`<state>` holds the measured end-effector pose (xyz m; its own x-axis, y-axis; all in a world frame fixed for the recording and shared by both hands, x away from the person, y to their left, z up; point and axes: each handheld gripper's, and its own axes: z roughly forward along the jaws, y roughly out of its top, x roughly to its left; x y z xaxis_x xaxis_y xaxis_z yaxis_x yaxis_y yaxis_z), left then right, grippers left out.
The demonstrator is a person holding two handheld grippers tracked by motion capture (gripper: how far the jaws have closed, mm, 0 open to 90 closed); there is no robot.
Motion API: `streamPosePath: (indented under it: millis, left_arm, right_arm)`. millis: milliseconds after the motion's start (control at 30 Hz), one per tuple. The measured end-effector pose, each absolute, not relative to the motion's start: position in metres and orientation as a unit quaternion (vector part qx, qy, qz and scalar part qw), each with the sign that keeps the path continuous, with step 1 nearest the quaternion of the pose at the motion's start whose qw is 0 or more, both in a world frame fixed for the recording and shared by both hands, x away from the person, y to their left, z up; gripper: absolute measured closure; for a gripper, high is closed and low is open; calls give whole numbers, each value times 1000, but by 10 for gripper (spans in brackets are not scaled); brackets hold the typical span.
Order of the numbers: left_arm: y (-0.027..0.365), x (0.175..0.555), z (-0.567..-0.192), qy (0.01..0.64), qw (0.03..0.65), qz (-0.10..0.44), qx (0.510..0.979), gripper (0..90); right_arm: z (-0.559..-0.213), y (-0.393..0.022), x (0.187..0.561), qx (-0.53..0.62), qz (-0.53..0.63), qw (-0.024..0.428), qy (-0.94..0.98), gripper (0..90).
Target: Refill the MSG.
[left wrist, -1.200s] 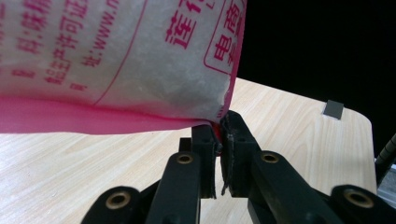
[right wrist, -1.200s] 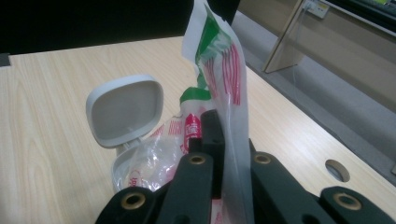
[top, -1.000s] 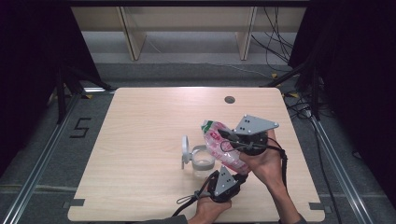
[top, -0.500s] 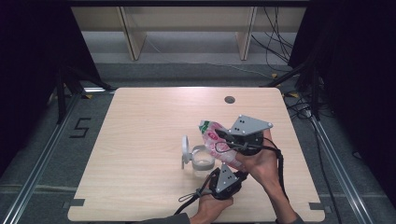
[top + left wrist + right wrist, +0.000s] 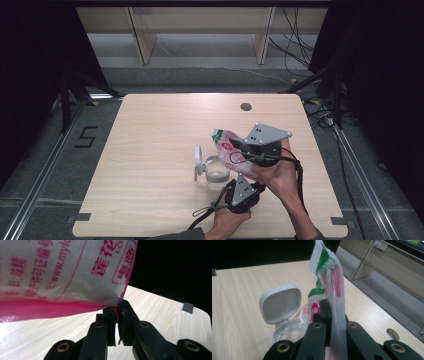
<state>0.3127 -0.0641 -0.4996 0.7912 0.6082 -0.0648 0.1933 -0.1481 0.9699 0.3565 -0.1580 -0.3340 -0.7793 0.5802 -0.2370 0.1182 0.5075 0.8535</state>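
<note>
Above the near right part of the pale wooden worktop (image 5: pixel 150 150), the pink, white and green printed plastic pouch (image 5: pixel 227 147) hangs tilted, with its upper end over the small clear jar with a flipped-open white lid (image 5: pixel 212 170). The right tool (image 5: pixel 332 312) is closed on the pouch film near its upper part, and the left tool (image 5: pixel 117 311) is pinched tight on the pink sealed bottom corner of the pouch.

I judge that the step in hand is to pour the content into the jar. To do it well, the left tool should lift the bottom corner slowly, while the right tool keeps the mouth steady just above the jar opening. The film is thin and slippery, so both grips must stay firm. The open lid stands just beside the pouch, so avoid touching it, because the light jar can tip.
</note>
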Motion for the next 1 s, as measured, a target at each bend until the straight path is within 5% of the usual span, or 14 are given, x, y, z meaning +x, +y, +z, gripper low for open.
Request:
streamPosePath:
  millis: [1000]
  left_arm:
    - [-70,310,-500,293,612,188,710,843]
  right_arm:
    - [-335,-161,365,229,504,195,809,900]
